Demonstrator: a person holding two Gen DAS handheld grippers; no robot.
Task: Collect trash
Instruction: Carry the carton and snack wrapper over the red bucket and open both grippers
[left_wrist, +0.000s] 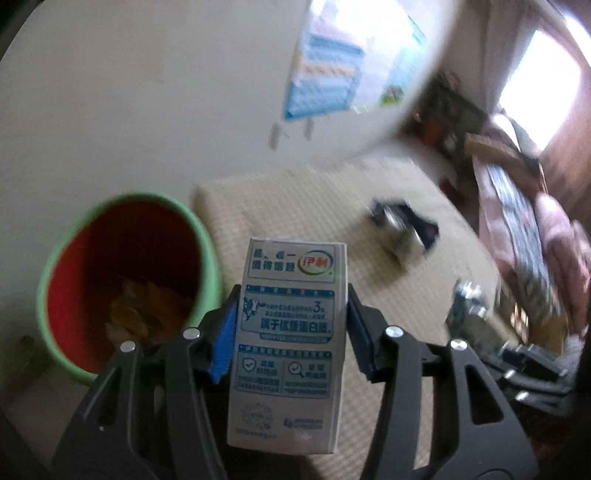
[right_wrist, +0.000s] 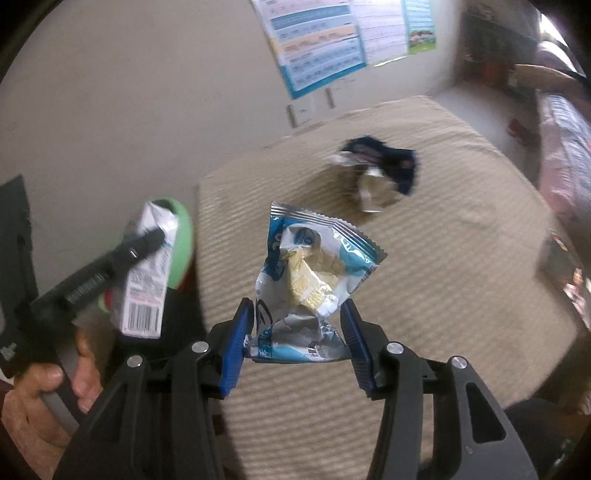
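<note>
Left wrist view is showing the left gripper pinching a milk carton between its blue fingers; the carton's long axis is running straight out along the fingers, its top end pointing away from the camera and toward the wall. Just to the left, a green-rimmed bin with a red inside is standing with its mouth open and tilted toward the lens, some yellowish scraps lying at its bottom. Its rim is sitting close beside the near corner of a beige mattress, which is stretching away to the right with wide bare room. A crumpled dark wrapper is lying well out on that surface, apart from everything else.

Right wrist view is showing the right gripper squeezing the lower end of a blue and silver snack bag, whose crimped top edge is pointing up and away over the mattress. At the left, a hand is gripping the other tool's handle, with the carton hanging over the bin's edge.
</note>
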